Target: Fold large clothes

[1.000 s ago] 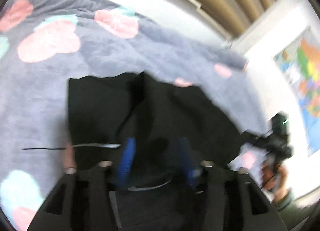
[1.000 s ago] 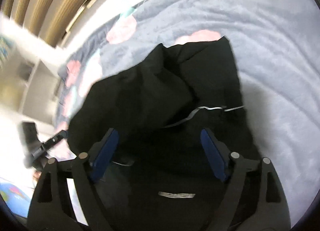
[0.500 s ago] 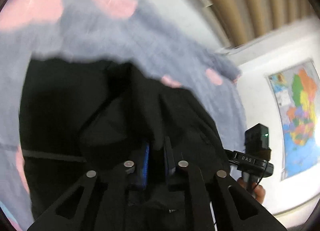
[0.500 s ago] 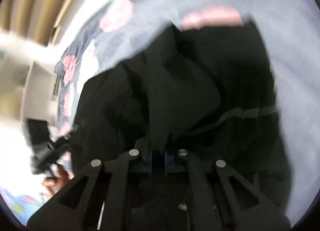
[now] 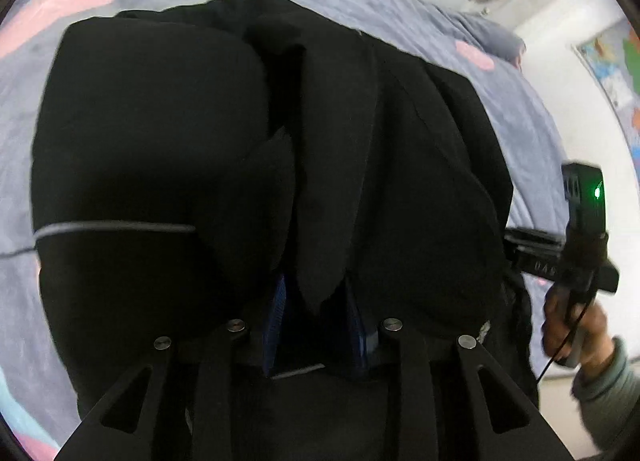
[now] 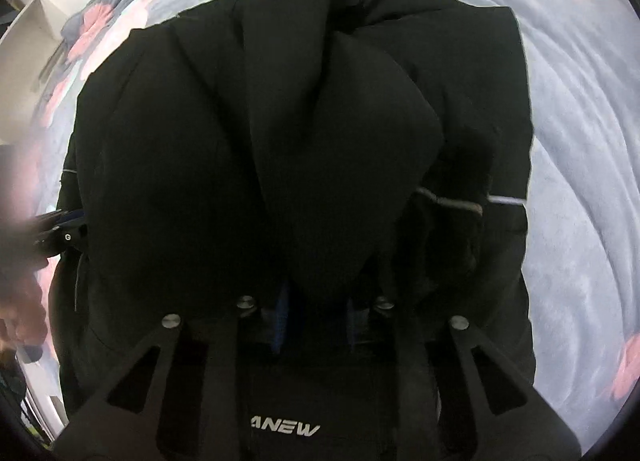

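Soft, even indoor light reached me; the black jacket (image 5: pixel 168 133) swallowed all detail ahead of both grippers. Fisheye bending curved the frame edges, and a hand (image 6: pixel 20 281) blurred at far left.

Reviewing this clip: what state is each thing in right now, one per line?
Black jacket: bunched in folds on the blanket, a flap between each gripper's jaws.
Left gripper: jaws opening, a jacket fold between them.
Right gripper: jaws opening, jacket cloth between them.
Blanket: spread under the jacket, rumpled.
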{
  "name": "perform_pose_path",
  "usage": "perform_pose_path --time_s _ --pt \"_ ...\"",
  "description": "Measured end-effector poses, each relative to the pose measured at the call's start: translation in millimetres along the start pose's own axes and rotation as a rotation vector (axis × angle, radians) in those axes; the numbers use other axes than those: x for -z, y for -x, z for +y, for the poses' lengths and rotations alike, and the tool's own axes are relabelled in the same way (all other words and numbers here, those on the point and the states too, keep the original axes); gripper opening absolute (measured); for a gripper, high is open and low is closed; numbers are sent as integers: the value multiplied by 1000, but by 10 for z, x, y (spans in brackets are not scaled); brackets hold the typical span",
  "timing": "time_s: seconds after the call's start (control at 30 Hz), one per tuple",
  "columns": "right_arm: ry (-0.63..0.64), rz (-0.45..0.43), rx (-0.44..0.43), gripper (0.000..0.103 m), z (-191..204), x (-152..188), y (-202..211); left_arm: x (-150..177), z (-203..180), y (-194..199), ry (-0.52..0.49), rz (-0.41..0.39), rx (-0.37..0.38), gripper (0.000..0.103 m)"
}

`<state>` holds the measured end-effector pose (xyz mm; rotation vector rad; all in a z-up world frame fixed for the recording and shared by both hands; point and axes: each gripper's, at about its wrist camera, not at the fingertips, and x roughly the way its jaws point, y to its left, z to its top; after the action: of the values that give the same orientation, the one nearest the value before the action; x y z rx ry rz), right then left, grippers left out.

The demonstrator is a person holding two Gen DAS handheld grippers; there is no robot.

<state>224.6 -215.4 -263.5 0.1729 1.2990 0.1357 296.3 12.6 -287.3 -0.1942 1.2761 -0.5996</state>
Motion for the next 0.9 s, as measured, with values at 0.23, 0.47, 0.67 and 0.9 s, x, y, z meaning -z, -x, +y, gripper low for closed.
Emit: perform_pose_path --time_s 0.23,0.47,0.67,0.9 --pt "50 -26 79 49 43 135 470 -39 -345 513 -97 -71 -110 33" --pt "79 -148 37 58 373 172 1022 -49 -815 948 -136 -211 -15 50" --pt "165 -118 15 64 760 -78 552 4 -939 279 -189 -88 -87 54" --pt "165 -39 38 64 626 73 -285 184 -528 -374 -110 -45 -105 54"
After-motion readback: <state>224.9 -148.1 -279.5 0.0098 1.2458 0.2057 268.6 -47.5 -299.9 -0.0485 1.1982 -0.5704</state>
